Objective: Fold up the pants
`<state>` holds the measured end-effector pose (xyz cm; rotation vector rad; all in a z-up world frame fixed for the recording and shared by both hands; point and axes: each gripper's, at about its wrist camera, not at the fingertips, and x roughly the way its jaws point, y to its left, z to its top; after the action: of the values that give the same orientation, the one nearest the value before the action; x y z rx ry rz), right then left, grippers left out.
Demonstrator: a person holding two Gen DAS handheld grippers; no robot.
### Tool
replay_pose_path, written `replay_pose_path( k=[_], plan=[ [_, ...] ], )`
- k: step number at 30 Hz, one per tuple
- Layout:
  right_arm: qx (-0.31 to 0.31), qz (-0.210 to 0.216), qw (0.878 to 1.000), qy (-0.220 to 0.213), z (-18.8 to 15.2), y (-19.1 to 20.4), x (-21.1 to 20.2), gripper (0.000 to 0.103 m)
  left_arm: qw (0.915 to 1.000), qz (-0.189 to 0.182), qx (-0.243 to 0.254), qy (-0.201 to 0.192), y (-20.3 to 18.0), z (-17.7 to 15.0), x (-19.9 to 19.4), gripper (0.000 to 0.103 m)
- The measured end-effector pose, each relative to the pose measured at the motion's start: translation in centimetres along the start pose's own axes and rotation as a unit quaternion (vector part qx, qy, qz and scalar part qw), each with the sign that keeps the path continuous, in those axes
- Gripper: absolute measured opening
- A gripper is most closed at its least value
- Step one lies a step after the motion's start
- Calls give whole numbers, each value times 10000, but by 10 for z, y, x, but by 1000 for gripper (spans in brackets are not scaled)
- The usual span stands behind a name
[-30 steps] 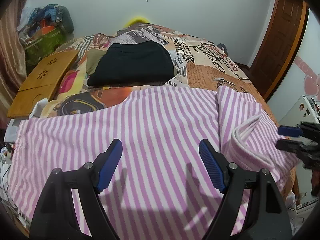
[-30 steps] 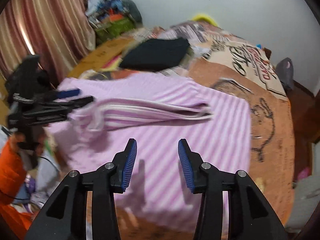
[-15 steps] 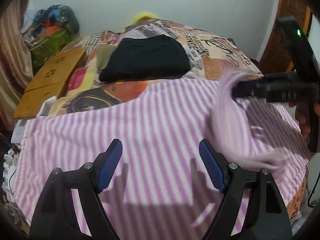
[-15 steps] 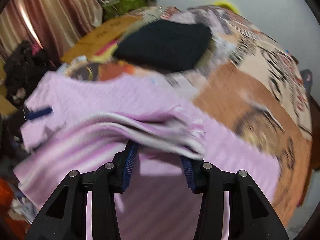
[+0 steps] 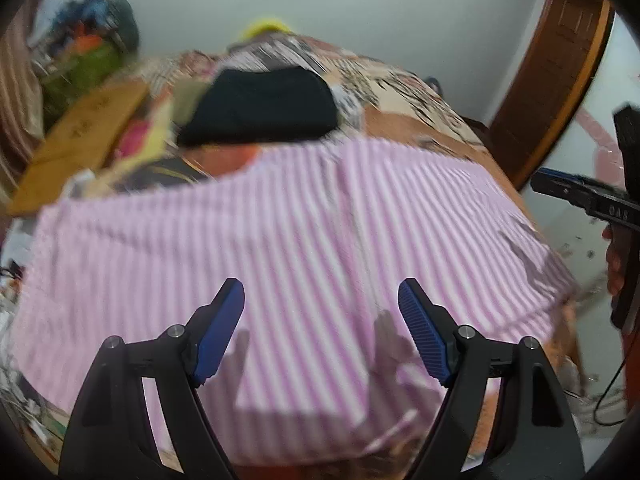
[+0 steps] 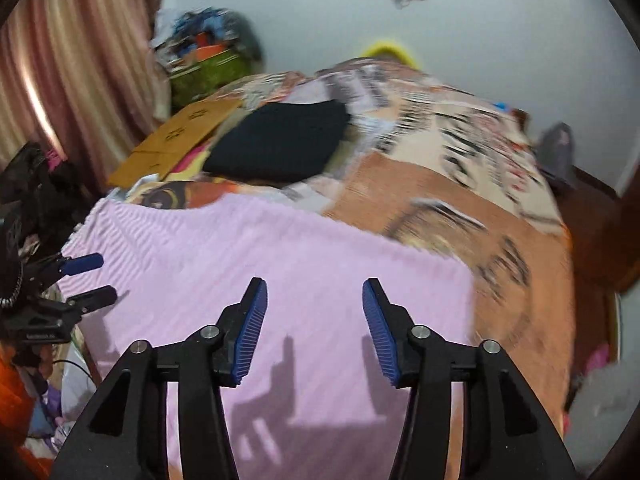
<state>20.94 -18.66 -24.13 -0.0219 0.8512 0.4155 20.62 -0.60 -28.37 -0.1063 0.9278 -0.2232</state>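
The pink and white striped pants [image 5: 304, 248] lie spread flat over the near end of the bed, and they fill the middle of the right wrist view [image 6: 280, 272] too. My left gripper [image 5: 320, 320] hovers above the cloth, open, with nothing between its blue pads. My right gripper [image 6: 314, 328] also hangs above the pants with its jaws opening and nothing between them. It shows at the right edge of the left wrist view [image 5: 560, 184], off the cloth's right side. The left gripper [image 6: 86, 278] appears at the left edge of the right wrist view.
A folded black garment [image 5: 264, 108] rests on the patterned bedspread [image 6: 460, 184] beyond the pants. A wooden lap tray [image 5: 80, 140] lies at the bed's left. A cluttered pile [image 6: 208, 52] and a curtain [image 6: 72, 80] stand at the left, a brown door [image 5: 560, 68] at the right.
The right gripper carried a folded part of the pants across, let it go and pulled back to the right. The cloth now lies flat. The right jaws stand wider than before.
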Motion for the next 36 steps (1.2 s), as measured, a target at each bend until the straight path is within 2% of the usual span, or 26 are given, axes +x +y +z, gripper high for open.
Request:
replay_pose_path(
  k=[3, 6, 8, 9, 10, 13, 17, 21, 24, 29, 31, 34, 36],
  plan=[
    [277, -388, 9987, -165, -33, -14, -29, 56, 9993, -233, -143, 261, -11, -10, 10, 80],
    [463, -581, 9970, -229, -58, -21, -46, 60, 9970, -473, -404, 471, -16, -16, 23, 79],
    [692, -635, 9953, -231, -77, -28, -53, 61, 9926, -882, -621, 566, -16, -18, 30, 75],
    [847, -635, 9942, -198, -87, -32, -55, 61, 9914, -940, -690, 596, -18, -17, 34, 72],
    [974, -615, 9932, -164, -93, -36, -56, 61, 9918, -917, -674, 584, -20, -16, 35, 69],
    [1305, -448, 9903, -142, -109, -45, -58, 61, 9939, -854, -438, 552, -34, -9, 34, 47],
    [1388, -314, 9898, -25, -123, -45, -51, 61, 9969, -618, -149, 465, -47, -4, 28, 23],
    [1477, -236, 9887, 68, -132, -43, -37, 61, 9972, -571, -193, 452, -49, -3, 23, 17],
    [1545, -135, 9879, -31, -131, -37, -29, 61, 9972, -573, -215, 427, -49, -3, 18, 15],
    [1547, -505, 9858, -401, -125, -28, -21, 61, 9974, -622, -143, 336, -57, -4, 5, 9],
    [1572, -801, 9832, -470, -126, -27, -19, 61, 9979, -579, -76, 272, -62, -4, -2, 8],
    [1646, -1199, 9772, -600, -129, -36, -25, 60, 9987, -477, 77, 146, -69, -4, -12, 6],
    [1812, -1275, 9727, -686, -135, -49, -35, 60, 9988, -469, 108, 117, -72, -4, -18, 6]
  ],
)
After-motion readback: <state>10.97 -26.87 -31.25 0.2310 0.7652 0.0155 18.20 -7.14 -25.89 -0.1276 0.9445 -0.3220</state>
